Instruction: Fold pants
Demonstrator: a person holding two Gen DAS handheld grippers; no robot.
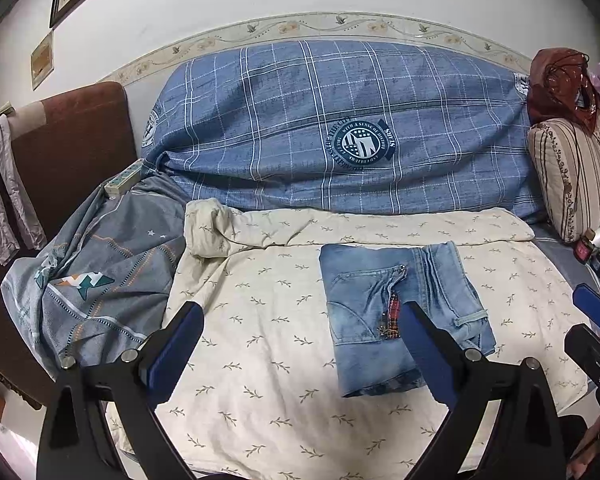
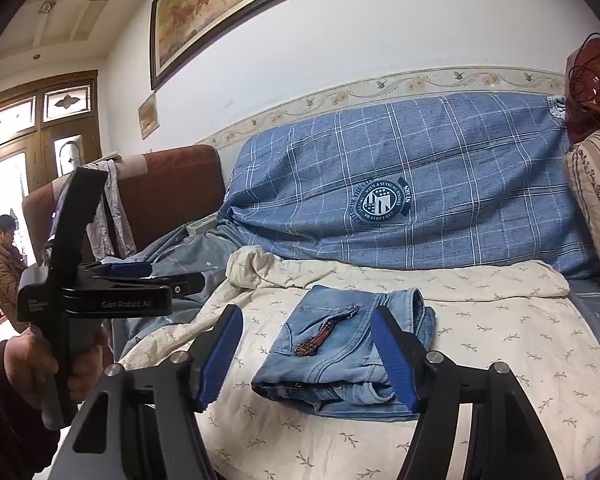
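Both grippers, left gripper (image 1: 300,344) and right gripper (image 2: 308,356), are held with jaws apart above the folded pants (image 1: 400,312), judged finished.

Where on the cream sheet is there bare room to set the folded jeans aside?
Bare cream sheet lies between the folded jeans and the grey duvet, and along the near edge. Crowded: bunched sheet fold behind, bottles at the right.
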